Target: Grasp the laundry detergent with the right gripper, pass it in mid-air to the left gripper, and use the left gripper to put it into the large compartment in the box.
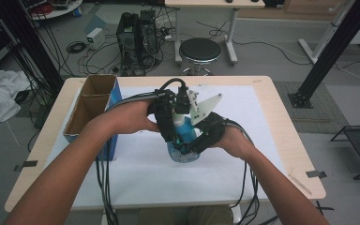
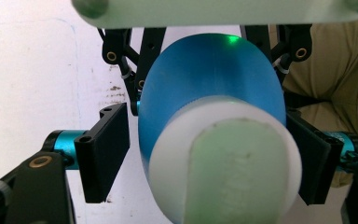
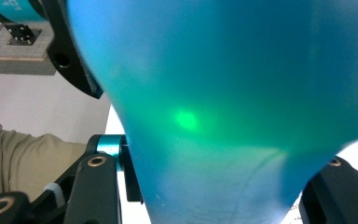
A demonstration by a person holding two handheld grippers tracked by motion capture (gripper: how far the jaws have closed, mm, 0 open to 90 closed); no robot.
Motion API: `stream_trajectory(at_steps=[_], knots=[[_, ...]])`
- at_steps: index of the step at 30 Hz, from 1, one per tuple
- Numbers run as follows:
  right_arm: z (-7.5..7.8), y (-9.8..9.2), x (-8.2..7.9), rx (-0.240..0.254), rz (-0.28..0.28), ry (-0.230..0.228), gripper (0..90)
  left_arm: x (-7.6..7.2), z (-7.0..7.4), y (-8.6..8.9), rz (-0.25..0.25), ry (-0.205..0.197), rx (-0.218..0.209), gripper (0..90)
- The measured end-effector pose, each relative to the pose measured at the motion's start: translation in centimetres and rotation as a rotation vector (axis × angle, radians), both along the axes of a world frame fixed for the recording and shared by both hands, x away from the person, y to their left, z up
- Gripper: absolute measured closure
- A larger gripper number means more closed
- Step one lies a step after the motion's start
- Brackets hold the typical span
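A blue bottle (image 1: 183,149) with a white cap (image 2: 223,163) is held up over the white mat, tilted, between both hands. My right gripper (image 1: 190,147) is shut on the bottle's lower body; in the right gripper view the blue body (image 3: 223,93) sits between its jaws (image 3: 226,186). My left gripper (image 1: 174,133) comes in from the cap end. In the left gripper view (image 2: 209,158) its jaws stand either side of the cap and neck. A narrow gap shows between the left pad (image 2: 105,154) and the bottle. The right pad (image 2: 312,163) is partly hidden behind the cap.
An open cardboard box (image 1: 91,105) with a blue side stands at the table's left. A white mat (image 1: 136,173) covers most of the wooden table (image 1: 290,154). Beyond the far edge are a black stool (image 1: 199,50) and cables on the floor.
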State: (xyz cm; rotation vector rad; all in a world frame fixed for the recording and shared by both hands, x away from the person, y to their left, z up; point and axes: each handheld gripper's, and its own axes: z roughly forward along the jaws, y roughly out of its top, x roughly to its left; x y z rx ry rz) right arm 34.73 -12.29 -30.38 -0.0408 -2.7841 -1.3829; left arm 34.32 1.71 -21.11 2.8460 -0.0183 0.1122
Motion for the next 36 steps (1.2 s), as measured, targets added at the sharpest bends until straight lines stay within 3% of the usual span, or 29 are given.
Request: stream_trajectory(at_steps=[17, 29, 32, 36], knots=[[0.02, 0.02, -0.10, 0.001, -0.003, 0.010, 44.4, -0.05, -0.19, -0.25, -0.013, -0.008, 0.016, 27.5], [0.06, 0.03, -0.10, -0.005, 0.006, 0.013, 44.4, -0.31, -0.13, -0.42, -0.014, -0.017, 0.000, 32.9], [0.05, 0.03, -0.10, -0.002, 0.009, 0.010, 44.4, -0.39, 0.04, -0.43, -0.040, -0.019, 0.005, 35.2], [0.04, 0.04, -0.07, 0.002, 0.015, -0.002, 44.4, -0.58, 0.05, -0.43, -0.038, -0.018, -0.007, 36.8]])
